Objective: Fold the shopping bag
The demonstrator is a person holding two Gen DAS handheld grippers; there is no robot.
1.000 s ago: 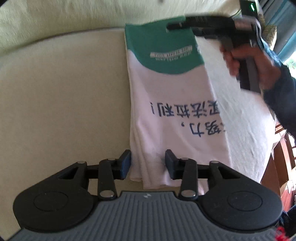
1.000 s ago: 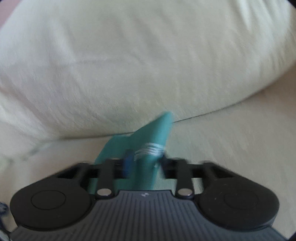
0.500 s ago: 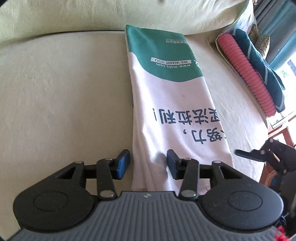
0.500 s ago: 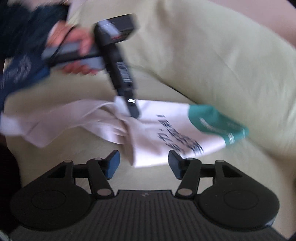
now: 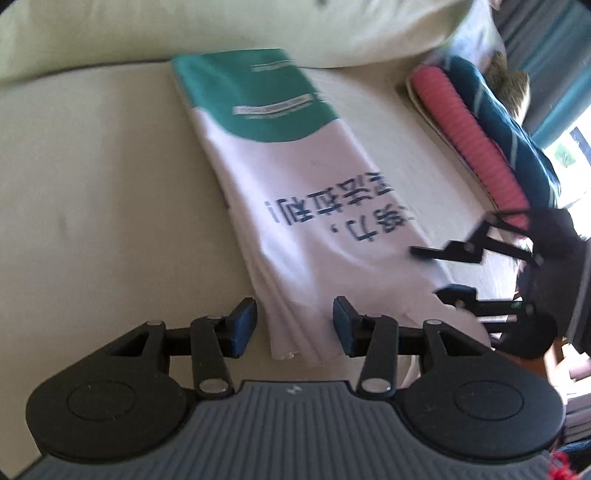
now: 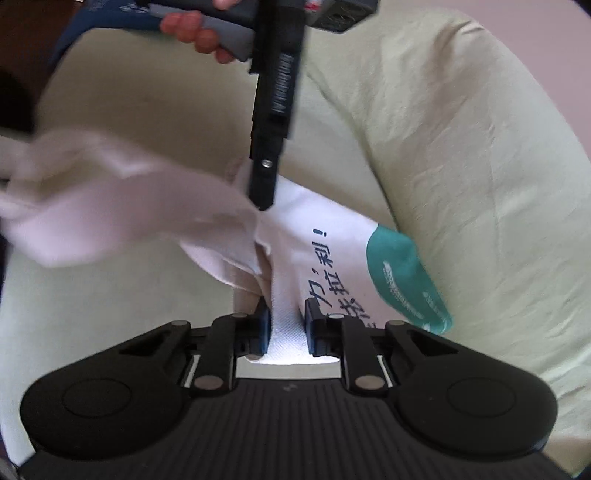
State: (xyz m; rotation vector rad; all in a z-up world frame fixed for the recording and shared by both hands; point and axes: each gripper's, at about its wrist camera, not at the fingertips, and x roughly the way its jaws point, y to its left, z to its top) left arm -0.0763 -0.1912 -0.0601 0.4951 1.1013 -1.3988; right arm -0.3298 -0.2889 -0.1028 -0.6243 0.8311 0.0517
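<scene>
The shopping bag (image 5: 295, 192) lies flat on the sofa seat as a long folded strip, white with blue characters and a green far end. My left gripper (image 5: 293, 325) is open, and the bag's near end lies between its fingers. In the left wrist view my right gripper (image 5: 430, 273) reaches in at the bag's right edge. In the right wrist view, the right gripper (image 6: 287, 325) has white fabric of the bag (image 6: 332, 266) pinched between its narrowed pads. The left gripper (image 6: 262, 197) points down at the bag, held by a hand (image 6: 199, 35). Loose white fabric (image 6: 110, 206) trails left, blurred.
The pale green sofa seat (image 5: 92, 184) spreads left of the bag, with the back cushion (image 5: 221, 26) behind it. A pink ribbed roll (image 5: 476, 140) and a teal striped cloth (image 5: 517, 129) lie along the right side. The cushion (image 6: 461, 129) rises right of the bag.
My right gripper left the green end, swung round to the bag's right edge and narrowed its fingers on the white fabric. The left gripper stayed open over the near end.
</scene>
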